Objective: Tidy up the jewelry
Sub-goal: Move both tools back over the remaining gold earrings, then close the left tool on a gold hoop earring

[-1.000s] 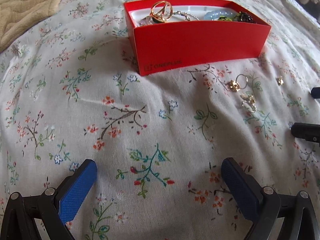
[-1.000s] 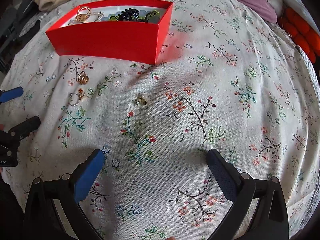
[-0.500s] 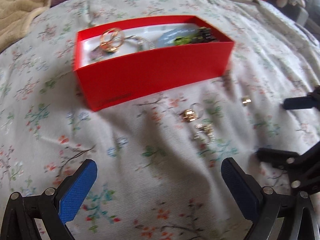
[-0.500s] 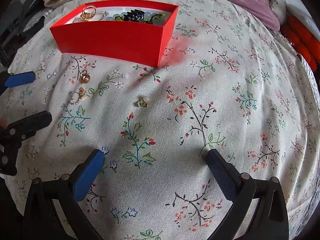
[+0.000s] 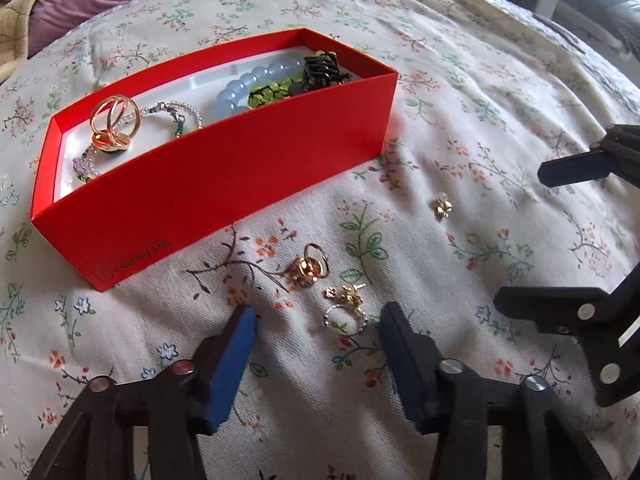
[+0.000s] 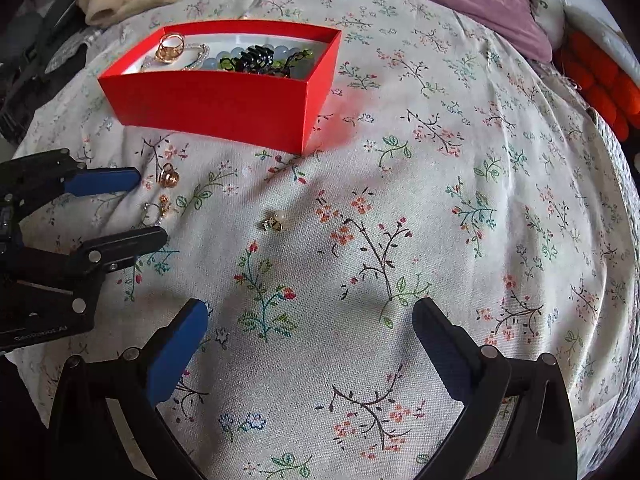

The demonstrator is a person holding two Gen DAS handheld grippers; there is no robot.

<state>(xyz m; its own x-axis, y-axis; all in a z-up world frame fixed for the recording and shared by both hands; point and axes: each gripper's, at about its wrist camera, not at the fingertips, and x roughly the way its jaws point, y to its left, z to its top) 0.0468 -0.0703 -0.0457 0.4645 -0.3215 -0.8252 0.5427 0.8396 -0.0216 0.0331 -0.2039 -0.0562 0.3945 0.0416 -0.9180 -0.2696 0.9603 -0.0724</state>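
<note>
Left gripper [image 5: 318, 324] half-closing, jaws just narrowed around the beaded ring [image 5: 345, 319] on the floral sheet [image 5: 460, 80], not yet pinching; right gripper [image 6: 310, 320] gapes empty, farther off.

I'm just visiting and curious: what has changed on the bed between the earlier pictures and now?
The left gripper has come in over the loose jewelry and its jaws have just been closing; the beaded ring lies between them, not yet pinched. Nothing was picked up or dropped. The right gripper stayed open over bare cloth; the red box, gold ring and pearl earring stayed put.
</note>
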